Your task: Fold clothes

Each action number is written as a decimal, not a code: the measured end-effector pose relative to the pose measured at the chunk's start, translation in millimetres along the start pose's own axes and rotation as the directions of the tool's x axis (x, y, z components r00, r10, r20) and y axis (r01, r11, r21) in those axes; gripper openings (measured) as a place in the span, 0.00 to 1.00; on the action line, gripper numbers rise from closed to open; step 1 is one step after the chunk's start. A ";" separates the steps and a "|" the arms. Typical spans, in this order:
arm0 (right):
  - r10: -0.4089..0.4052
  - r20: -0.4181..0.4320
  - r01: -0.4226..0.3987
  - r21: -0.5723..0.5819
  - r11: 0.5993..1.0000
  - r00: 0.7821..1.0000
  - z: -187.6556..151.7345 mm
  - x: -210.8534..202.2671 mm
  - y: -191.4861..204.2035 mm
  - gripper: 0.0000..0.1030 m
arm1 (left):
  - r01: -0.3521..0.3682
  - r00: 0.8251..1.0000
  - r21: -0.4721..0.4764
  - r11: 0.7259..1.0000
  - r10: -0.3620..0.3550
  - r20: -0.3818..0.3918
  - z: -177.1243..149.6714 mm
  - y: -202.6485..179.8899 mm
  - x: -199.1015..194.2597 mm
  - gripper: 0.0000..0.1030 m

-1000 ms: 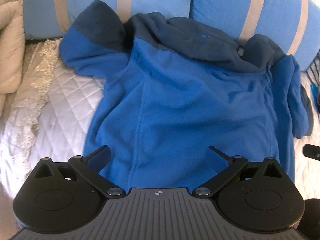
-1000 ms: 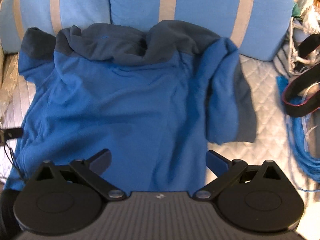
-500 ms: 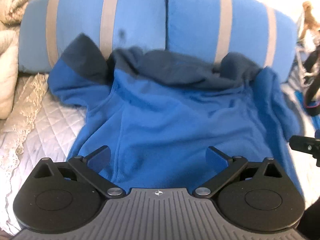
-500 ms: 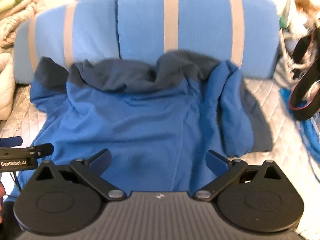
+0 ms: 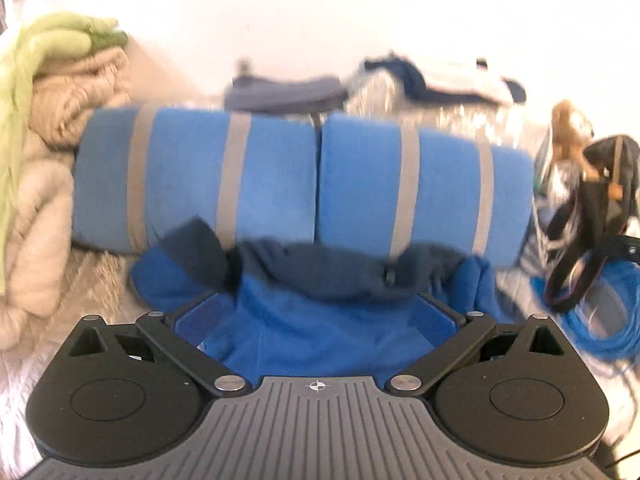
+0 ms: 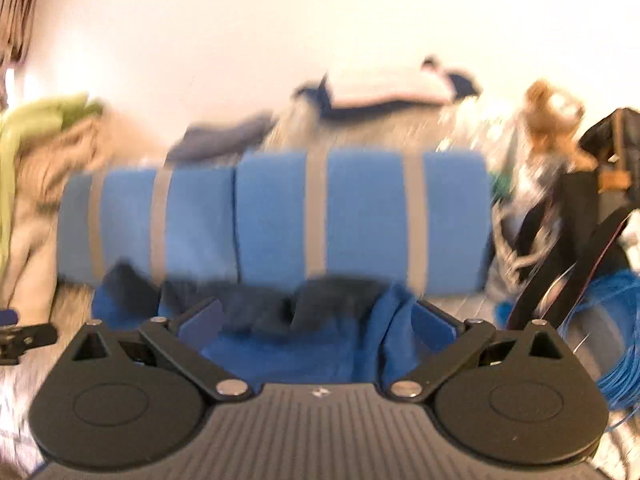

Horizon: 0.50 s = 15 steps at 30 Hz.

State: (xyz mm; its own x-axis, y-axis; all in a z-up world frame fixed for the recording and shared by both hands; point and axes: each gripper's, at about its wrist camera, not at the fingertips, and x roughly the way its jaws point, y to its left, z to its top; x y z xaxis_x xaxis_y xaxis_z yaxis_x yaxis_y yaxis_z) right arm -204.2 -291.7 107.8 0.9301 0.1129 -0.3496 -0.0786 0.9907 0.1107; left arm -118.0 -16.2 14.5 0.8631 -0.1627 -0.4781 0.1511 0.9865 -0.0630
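Ahead of the left gripper [image 5: 316,312], jaws spread wide w/ nothing held, the blue fleece [image 5: 320,332] is seen lying against striped pillows [image 5: 280,180]. Right wrist view, blurred: right gripper [image 6: 316,320] likewise spread apart, fleece [image 6: 304,352] below the pillows [image 6: 360,216].

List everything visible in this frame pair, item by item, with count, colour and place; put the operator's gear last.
fleece jacket: one, bright blue with navy collar, spread on the bed below the pillows.
pillows: two, light blue with grey stripes, side by side behind the jacket.
quilted bedspread: one, white, under the jacket.
blankets: a pile, beige with a green one on top, far left.
cable coil: one, blue, far right.
strap: one, black, over the cable.
folded clothes: blurred navy and white pile behind the pillows.
left gripper: black, jaws open.
right gripper: black, jaws open.
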 end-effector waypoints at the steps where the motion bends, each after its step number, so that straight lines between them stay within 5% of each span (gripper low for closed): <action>1: 0.005 0.026 -0.006 0.014 1.000 1.000 21.0 -12.1 -4.9 1.00 | 0.007 1.000 -0.001 1.000 -0.007 0.021 9.3 0.9 -10.8 1.00; 10: -0.023 0.247 0.033 -0.037 0.999 0.969 177.6 -135.8 -19.4 1.00 | -0.061 0.971 0.028 0.998 0.053 0.231 85.6 22.2 -157.1 1.00; 15: -0.003 0.347 0.034 -0.084 0.996 0.938 221.1 -226.3 -27.0 1.00 | -0.094 0.936 0.054 0.994 0.070 0.344 107.0 34.6 -226.8 1.00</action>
State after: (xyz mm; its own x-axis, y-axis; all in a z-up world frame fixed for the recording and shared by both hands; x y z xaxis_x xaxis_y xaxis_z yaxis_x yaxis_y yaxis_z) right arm -333.2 -360.8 389.7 0.9970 0.0766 -0.0050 -0.0765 0.9969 0.0205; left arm -257.0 52.9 214.5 0.9844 -0.0900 -0.1510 0.0955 0.9950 0.0293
